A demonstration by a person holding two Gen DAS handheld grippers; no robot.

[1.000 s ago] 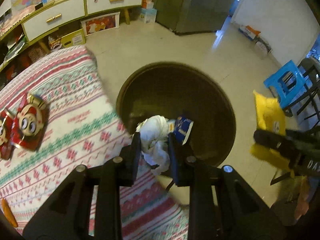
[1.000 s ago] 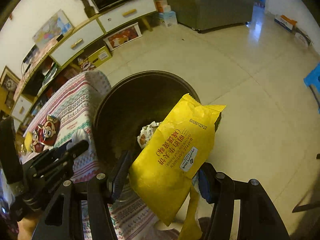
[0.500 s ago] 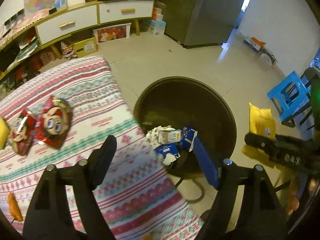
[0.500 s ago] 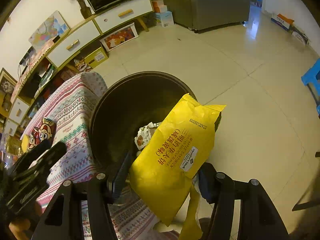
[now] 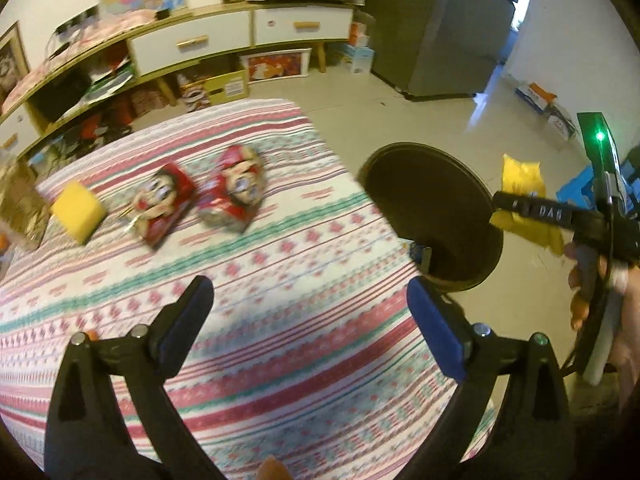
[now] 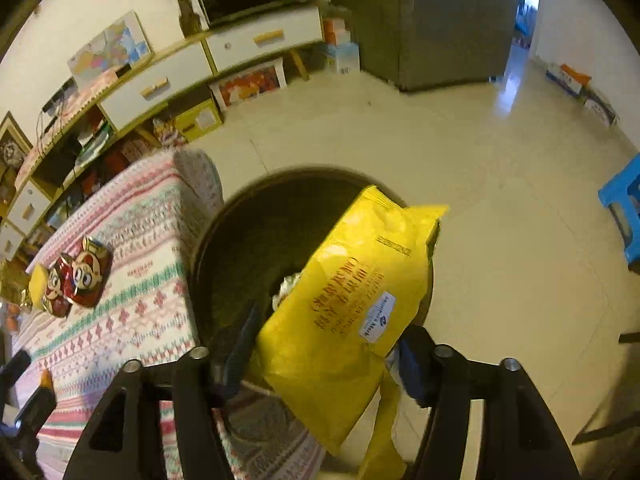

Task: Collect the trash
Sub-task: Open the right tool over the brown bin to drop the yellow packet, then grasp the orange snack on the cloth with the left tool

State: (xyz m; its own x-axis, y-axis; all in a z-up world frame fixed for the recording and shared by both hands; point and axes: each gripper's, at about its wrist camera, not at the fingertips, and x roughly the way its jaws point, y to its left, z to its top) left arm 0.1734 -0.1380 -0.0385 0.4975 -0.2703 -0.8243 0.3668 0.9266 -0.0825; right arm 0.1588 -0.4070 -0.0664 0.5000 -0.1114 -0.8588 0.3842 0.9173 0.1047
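Note:
My left gripper (image 5: 310, 312) hovers over the striped tablecloth (image 5: 280, 280), its jaws opening wide with nothing between them. Ahead of it lie two red cartoon-face snack packets (image 5: 164, 204) (image 5: 236, 188) and a yellow block (image 5: 78, 212). The dark round bin (image 5: 432, 212) stands off the table's right edge. My right gripper (image 6: 328, 328) holds a yellow bag (image 6: 352, 312) above the bin (image 6: 240, 248). Its jaws are opening, and the bag still touches both pads. A little trash shows deep in the bin behind the bag.
A low cabinet with white drawers (image 5: 192, 44) and a grey fridge (image 5: 440, 28) line the far wall. A blue stool (image 6: 624, 208) stands on the tiled floor to the right, with boxes (image 5: 536, 96) by the wall. A person's hand (image 5: 592, 280) grips the right tool.
My left gripper let go of crumpled white trash over the bin, opened wide and swung left over the table. The right gripper stayed over the bin with the yellow bag.

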